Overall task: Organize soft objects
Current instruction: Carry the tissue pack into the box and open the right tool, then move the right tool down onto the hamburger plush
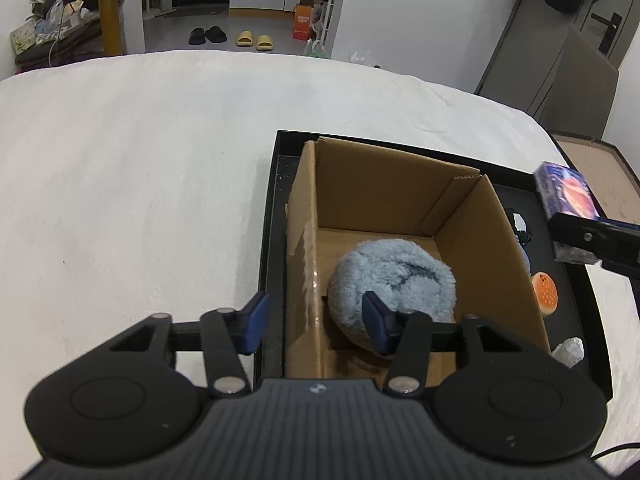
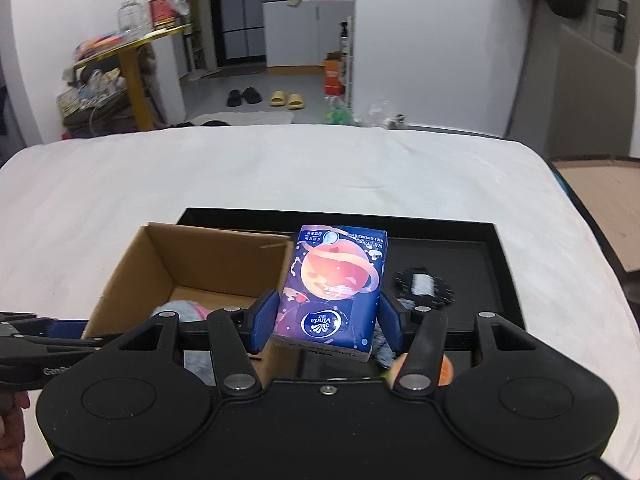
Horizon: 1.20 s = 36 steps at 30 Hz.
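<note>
The right gripper [image 2: 326, 326] is clamped on a tissue pack [image 2: 336, 284], carrying it above the cardboard box [image 2: 192, 264] near its right wall, surely to drop it in. The left gripper [image 1: 316, 322] straddles the box's left wall, jaws partly open and pinching nothing I can see (likely steadying it). A blue fluffy toy [image 1: 394, 276] already lies inside the box.

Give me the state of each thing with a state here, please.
cardboard box: open on top, fluffy toy inside.
blue fluffy toy: lying in the box.
tissue pack: gripped, lifted.
right gripper: shut on the pack.
left gripper: open, straddling the box wall.
black tray: holds the box.
</note>
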Tool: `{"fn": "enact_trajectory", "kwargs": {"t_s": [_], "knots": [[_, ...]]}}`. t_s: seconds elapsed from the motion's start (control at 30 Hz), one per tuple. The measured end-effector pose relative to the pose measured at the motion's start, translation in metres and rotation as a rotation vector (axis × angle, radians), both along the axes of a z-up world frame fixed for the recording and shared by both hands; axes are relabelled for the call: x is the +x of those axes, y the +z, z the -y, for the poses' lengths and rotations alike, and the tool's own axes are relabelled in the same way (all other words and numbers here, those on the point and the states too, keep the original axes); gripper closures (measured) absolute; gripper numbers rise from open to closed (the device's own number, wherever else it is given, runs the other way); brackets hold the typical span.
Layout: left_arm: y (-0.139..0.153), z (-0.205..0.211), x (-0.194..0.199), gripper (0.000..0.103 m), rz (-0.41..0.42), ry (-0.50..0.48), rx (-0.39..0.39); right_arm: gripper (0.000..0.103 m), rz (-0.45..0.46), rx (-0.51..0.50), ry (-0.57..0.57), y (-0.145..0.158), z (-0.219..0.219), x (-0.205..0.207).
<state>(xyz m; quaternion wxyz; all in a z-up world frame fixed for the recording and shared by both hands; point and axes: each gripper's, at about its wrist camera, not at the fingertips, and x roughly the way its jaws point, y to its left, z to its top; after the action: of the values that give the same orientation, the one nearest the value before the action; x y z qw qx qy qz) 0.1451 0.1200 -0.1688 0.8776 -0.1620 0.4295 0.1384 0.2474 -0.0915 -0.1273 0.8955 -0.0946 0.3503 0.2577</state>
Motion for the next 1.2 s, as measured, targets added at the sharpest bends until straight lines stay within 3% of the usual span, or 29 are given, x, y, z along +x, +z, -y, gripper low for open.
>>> {"fn": "enact_trajectory", "kwargs": {"t_s": [0.17, 0.27, 0.47, 0.5, 0.57, 0.73, 1.2], "knots": [[-0.004, -0.009, -0.001, 0.084, 0.013, 0.016, -0.041, 0.050, 0.007, -0.005, 0.051, 0.001, -0.021, -0.002], [-0.004, -0.009, 0.000, 0.087, 0.019, 0.018, -0.052, 0.050, 0.005, -0.003, 0.071, 0.001, -0.032, 0.000], [-0.006, -0.013, -0.002, 0.087, 0.025, 0.034, -0.077, 0.049, -0.012, 0.003, 0.128, -0.001, -0.048, -0.004], [-0.006, -0.013, -0.002, 0.087, 0.026, 0.037, -0.080, 0.047, -0.022, -0.006, 0.134, -0.002, -0.051, -0.004], [-0.006, -0.013, -0.001, 0.087, 0.026, 0.037, -0.080, 0.034, -0.032, -0.038, 0.122, -0.004, -0.055, -0.005], [-0.004, -0.012, -0.001, 0.087, 0.020, 0.031, -0.070, 0.028, -0.034, -0.008, 0.087, 0.002, -0.042, -0.007], [0.004, 0.004, 0.006, 0.083, -0.011, 0.016, -0.011, 0.026, -0.052, 0.013, -0.003, 0.001, 0.001, -0.012]]}}
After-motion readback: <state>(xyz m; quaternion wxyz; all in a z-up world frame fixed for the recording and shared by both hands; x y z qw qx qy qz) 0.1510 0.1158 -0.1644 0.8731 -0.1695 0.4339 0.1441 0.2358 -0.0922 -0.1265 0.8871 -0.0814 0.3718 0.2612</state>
